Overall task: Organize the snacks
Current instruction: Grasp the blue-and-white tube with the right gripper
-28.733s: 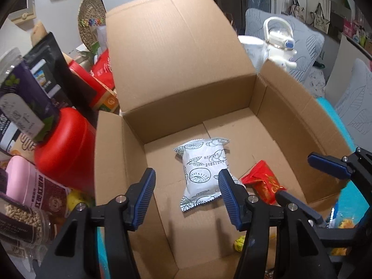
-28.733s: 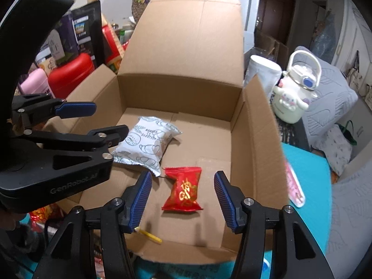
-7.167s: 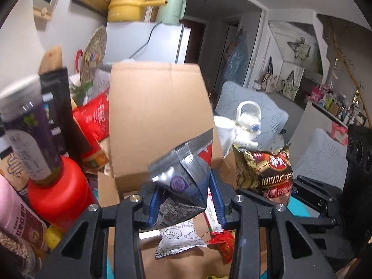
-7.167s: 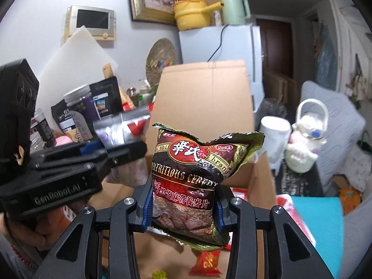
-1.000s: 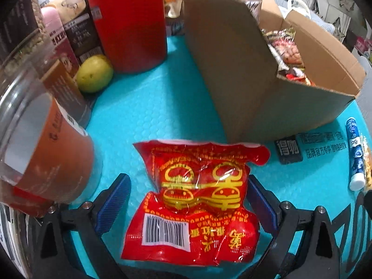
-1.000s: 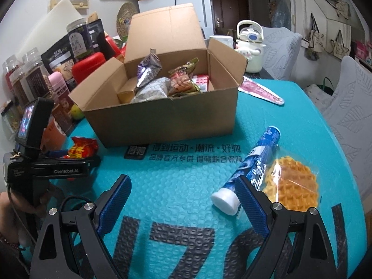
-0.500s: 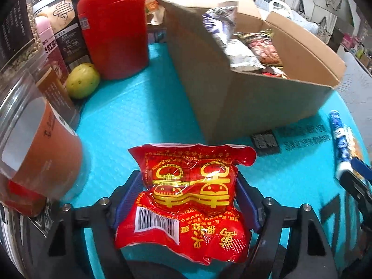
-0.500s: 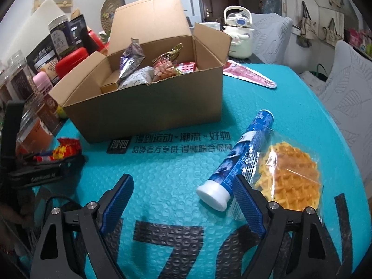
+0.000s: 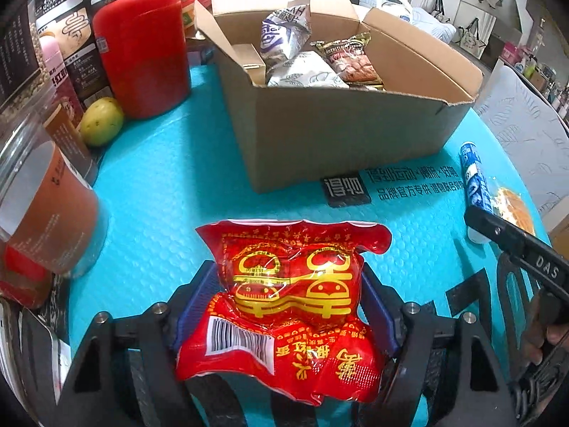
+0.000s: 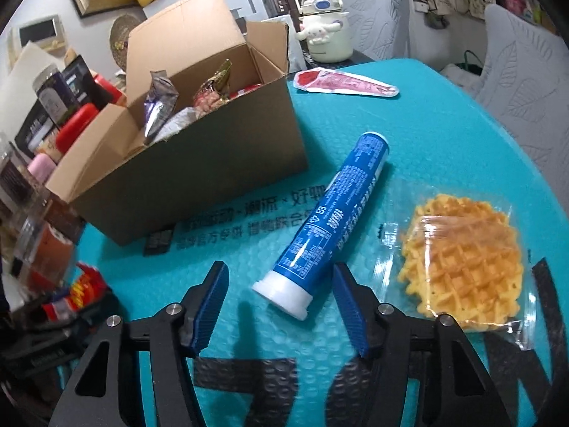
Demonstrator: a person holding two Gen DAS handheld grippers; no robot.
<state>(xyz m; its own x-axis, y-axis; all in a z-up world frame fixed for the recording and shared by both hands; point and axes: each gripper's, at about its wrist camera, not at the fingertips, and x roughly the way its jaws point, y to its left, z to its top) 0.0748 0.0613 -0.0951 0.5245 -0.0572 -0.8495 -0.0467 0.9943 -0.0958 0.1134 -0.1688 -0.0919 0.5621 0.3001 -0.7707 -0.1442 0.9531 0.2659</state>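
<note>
- The cardboard box (image 9: 341, 131) stood open on the teal mat (image 9: 156, 192), already holding several packets, so the remaining snacks lay loose near it.
- The left gripper (image 9: 288, 295) was clamped on the red snack packet (image 9: 284, 306), pads pressing both sides.
- The right gripper (image 10: 281, 313) had just been closing; its pads straddled the capped end of the blue tube (image 10: 330, 220) without touching it. The wrapped waffle (image 10: 462, 259) lay just beside the tube.
</note>
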